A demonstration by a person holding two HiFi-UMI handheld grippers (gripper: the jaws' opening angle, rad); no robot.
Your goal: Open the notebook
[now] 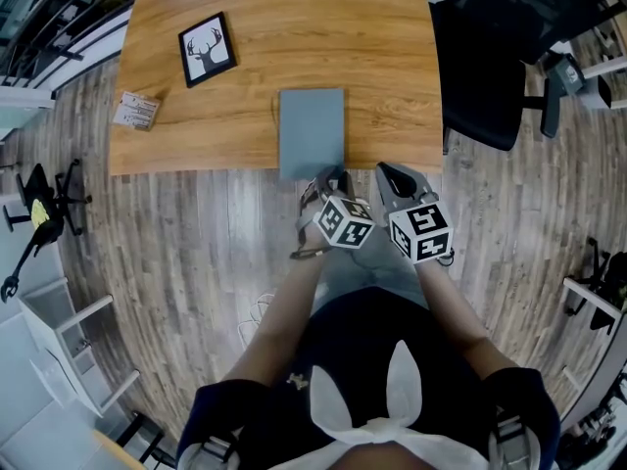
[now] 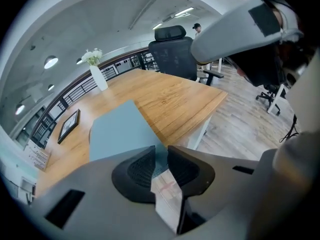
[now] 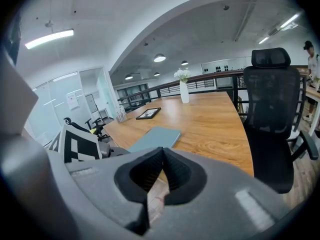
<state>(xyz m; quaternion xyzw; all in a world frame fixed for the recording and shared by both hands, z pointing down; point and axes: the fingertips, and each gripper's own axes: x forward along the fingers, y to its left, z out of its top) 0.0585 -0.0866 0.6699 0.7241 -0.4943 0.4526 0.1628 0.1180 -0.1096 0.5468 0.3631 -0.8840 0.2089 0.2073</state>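
Observation:
A closed grey-blue notebook (image 1: pixel 312 130) lies on the wooden table (image 1: pixel 245 86), its near end at the table's front edge. My left gripper (image 1: pixel 331 176) points down at the notebook's near right corner. In the left gripper view the notebook (image 2: pixel 117 131) fills the middle and its near corner shows in the narrow gap of the left gripper (image 2: pixel 161 147); the pads do not visibly press on it. My right gripper (image 1: pixel 394 176) hovers just right of it, off the table's front edge. It is shut (image 3: pixel 163 148) with nothing between its pads, and the notebook (image 3: pixel 155 138) lies ahead to its left.
A framed deer picture (image 1: pixel 207 49) and a small stack of cards (image 1: pixel 136 111) sit on the table's left part. A vase of white flowers (image 2: pixel 97 74) stands at the far end. A black office chair (image 1: pixel 485 57) is at the table's right side.

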